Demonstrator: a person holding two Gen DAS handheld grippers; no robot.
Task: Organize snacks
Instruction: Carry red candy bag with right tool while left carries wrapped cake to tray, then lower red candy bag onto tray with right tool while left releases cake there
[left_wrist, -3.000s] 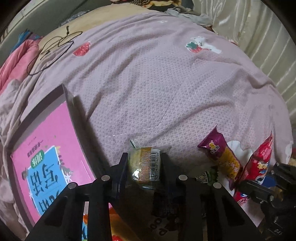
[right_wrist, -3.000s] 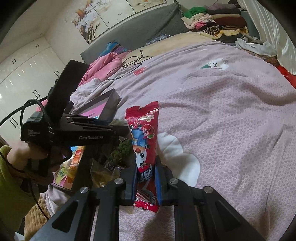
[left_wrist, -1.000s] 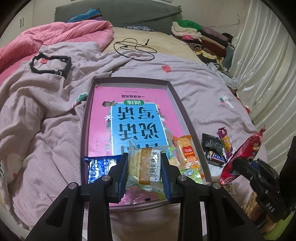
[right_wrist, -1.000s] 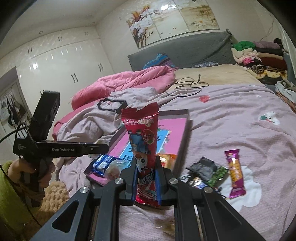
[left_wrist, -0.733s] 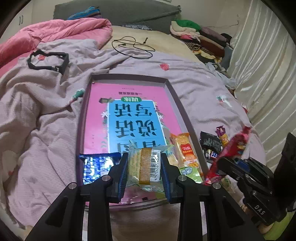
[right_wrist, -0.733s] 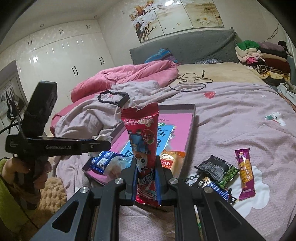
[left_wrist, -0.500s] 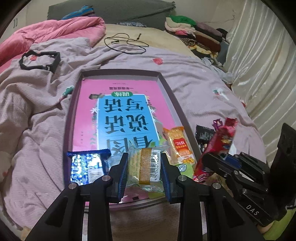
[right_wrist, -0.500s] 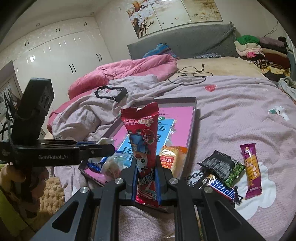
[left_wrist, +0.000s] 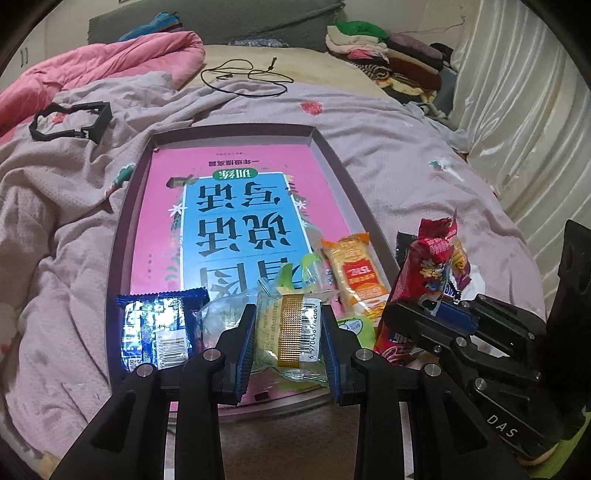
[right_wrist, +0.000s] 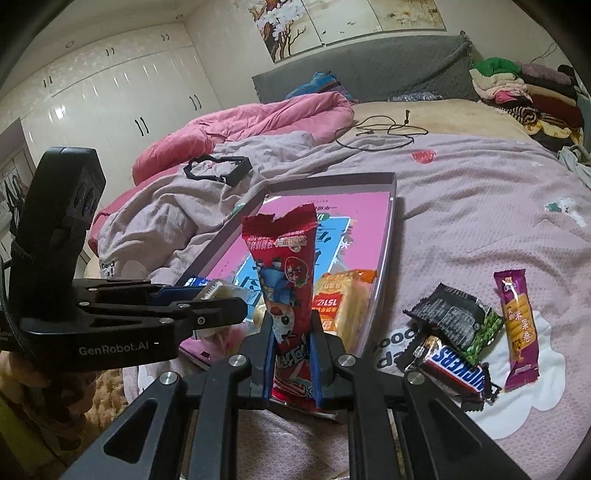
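My left gripper (left_wrist: 288, 323) is shut on a clear-wrapped yellow snack (left_wrist: 286, 325) with a barcode, held just above the near end of a shallow grey box (left_wrist: 334, 162) lined with a pink and blue sheet. A blue packet (left_wrist: 157, 330) and an orange packet (left_wrist: 354, 271) lie in that box. My right gripper (right_wrist: 291, 330) is shut on a tall red snack bag (right_wrist: 286, 273), upright beside the box's near right corner. The red bag (left_wrist: 424, 273) shows at the right of the left wrist view, and the left gripper (right_wrist: 212, 301) at the left of the right wrist view.
On the mauve bedspread right of the box lie a Snickers bar (right_wrist: 456, 369), a black and green packet (right_wrist: 460, 323) and a purple bar (right_wrist: 517, 326). A black frame (left_wrist: 70, 122) and a cable (left_wrist: 245, 79) rest farther back. A pink quilt (right_wrist: 243, 125) and folded clothes (right_wrist: 524, 86) sit behind.
Both grippers have sunk a little toward the near end of the box, each keeping its snack. The red bag has come closer to the box's right rim.
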